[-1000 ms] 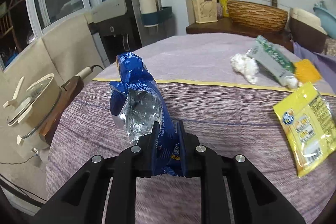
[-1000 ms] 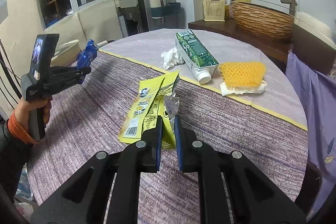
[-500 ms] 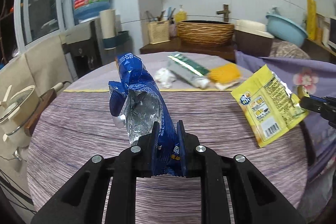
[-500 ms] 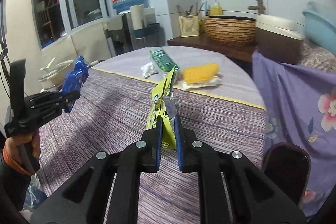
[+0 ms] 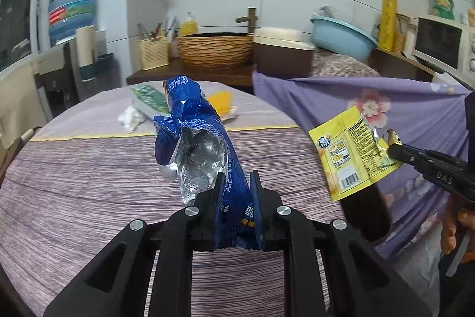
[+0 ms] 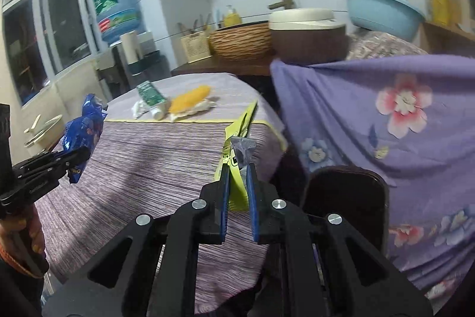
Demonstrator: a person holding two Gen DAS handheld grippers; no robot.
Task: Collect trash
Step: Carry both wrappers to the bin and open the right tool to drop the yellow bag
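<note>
The left gripper [image 5: 236, 183] pinched the lower end of a crumpled blue wrapper [image 5: 202, 144], which stood nearly upright above the striped table [image 5: 89, 183], its long axis running up and away from the jaws with the torn foil mouth facing left. The right gripper [image 6: 237, 177] clamped a yellow packet [image 6: 236, 156] by one corner off the table's right edge, before a flowered purple cloth [image 6: 386, 124]; seen edge-on from its own camera, the packet rose straight ahead of the fingers.
</note>
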